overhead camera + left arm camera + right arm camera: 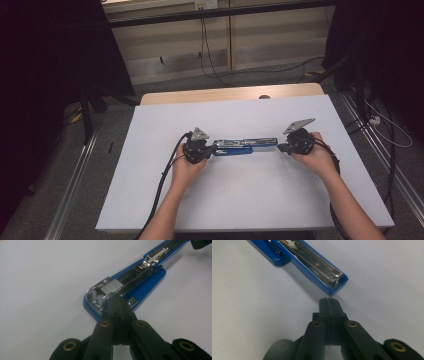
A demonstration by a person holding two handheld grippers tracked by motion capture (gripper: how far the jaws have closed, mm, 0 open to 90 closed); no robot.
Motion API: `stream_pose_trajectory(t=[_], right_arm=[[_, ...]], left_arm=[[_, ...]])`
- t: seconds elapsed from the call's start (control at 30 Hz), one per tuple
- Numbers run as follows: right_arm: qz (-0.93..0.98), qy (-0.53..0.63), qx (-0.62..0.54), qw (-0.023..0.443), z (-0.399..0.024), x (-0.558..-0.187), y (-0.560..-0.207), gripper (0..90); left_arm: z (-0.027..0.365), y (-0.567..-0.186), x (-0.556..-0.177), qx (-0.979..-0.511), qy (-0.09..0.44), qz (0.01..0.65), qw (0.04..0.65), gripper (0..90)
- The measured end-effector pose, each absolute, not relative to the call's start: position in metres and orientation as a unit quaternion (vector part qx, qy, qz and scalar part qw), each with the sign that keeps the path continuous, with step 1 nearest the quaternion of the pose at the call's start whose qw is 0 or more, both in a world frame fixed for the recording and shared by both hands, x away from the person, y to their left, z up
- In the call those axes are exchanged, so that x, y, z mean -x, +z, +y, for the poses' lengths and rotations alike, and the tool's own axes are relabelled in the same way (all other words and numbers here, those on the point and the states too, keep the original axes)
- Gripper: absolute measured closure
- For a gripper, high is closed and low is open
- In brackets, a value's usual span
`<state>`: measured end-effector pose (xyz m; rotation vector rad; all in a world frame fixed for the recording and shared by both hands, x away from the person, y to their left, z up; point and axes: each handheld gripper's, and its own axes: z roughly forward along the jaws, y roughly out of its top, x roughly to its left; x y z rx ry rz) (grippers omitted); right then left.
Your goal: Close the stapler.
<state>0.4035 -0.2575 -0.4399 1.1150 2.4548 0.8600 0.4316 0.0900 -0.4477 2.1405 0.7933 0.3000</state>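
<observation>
White counter (240,200) across mid scene. Blue stapler (245,145) swung open flat, lying left-right at counter centre, metal staple channel up. Left gripper (117,300) fingers closed together, tips touching stapler's left end. Right gripper (329,300) fingers closed, empty, just off stapler's right end.

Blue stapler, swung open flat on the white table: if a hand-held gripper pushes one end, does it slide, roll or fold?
The blue stapler lies flat and long, so it will probably slide or pivot rather than roll. Its two halves join at a hinge, so lifting one end may fold it. The shiny metal staple channel looks smooth, likely slippery for the jaws; the blue plastic edge seems a safer hold.
</observation>
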Motion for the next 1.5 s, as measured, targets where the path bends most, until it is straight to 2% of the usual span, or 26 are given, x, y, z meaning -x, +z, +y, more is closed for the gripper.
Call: stream_pose_trajectory(t=[1.5], right_arm=[[0.855,0.310,-0.384,0.160,-0.2526,-0.4057,-0.4410,90.0]], left_arm=[[0.0893,-0.4527,-0.4342,-0.844,0.126,0.321,0.411,90.0]])
